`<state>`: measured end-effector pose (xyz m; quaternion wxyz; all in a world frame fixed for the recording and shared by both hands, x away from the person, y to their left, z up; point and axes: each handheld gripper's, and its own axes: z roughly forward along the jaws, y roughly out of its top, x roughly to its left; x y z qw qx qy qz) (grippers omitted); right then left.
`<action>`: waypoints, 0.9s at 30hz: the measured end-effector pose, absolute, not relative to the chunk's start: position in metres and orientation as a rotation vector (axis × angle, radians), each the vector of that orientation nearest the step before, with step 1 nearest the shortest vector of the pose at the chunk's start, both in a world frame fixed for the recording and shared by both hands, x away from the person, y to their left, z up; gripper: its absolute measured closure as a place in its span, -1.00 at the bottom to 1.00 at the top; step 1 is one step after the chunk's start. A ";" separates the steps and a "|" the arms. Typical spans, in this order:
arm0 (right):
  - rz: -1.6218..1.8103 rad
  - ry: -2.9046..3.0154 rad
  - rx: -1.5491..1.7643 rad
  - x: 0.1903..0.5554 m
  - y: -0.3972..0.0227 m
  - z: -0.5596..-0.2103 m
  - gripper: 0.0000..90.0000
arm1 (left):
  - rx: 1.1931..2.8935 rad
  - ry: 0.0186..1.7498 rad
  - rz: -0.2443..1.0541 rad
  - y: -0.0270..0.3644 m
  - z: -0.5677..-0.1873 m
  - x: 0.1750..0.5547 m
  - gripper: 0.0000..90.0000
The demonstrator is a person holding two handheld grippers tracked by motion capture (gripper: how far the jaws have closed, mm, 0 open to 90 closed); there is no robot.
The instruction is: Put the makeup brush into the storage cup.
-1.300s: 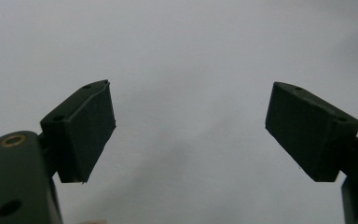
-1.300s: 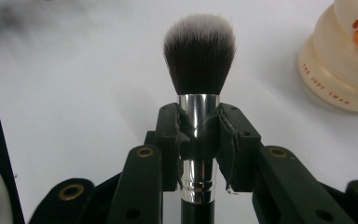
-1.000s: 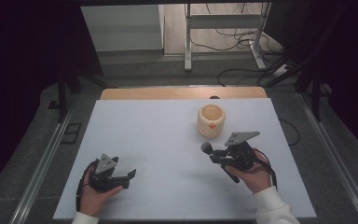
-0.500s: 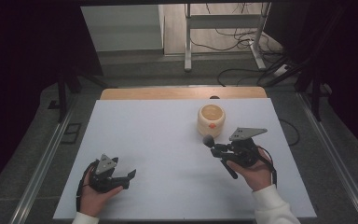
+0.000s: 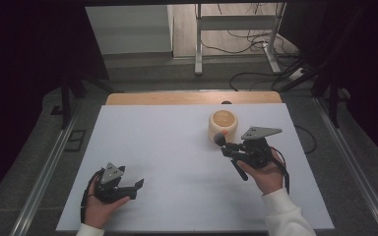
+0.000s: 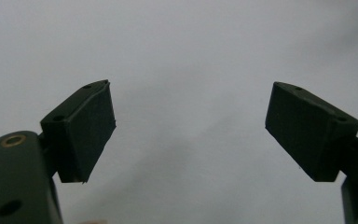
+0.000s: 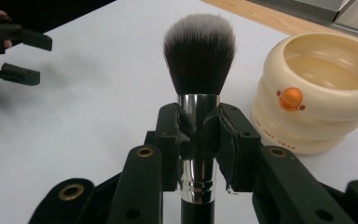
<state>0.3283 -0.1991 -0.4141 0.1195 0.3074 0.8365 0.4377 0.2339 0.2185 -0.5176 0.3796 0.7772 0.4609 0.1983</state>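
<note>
Here right claw [image 7: 198,140] clamps brush [image 7: 199,51] beside bowl [image 7: 326,100]; left claw [image 6: 189,130] agape, empty.

Your right gripper [image 5: 225,142] sits on the right half of the table [image 5: 177,142] with the brush [image 7: 199,60] clamped upright between its jaws, head just beside the cup [image 5: 223,124], which is right behind it toward the far edge. In the right gripper view the cup is off to the brush's right, close but not touching. Your left gripper [image 5: 137,187] is way over at the near left corner, well apart from both, jaws spread over bare tabletop.
</note>
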 end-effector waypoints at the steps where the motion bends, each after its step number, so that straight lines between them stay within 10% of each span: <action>1: 1.286 2.440 0.905 0.329 -0.199 -0.414 0.58 | 1.986 1.177 0.506 0.219 -0.517 0.234 -0.64; 27: 1.408 2.302 1.003 0.341 -0.203 -0.410 0.58 | 1.985 1.178 0.507 0.218 -0.518 0.234 -0.64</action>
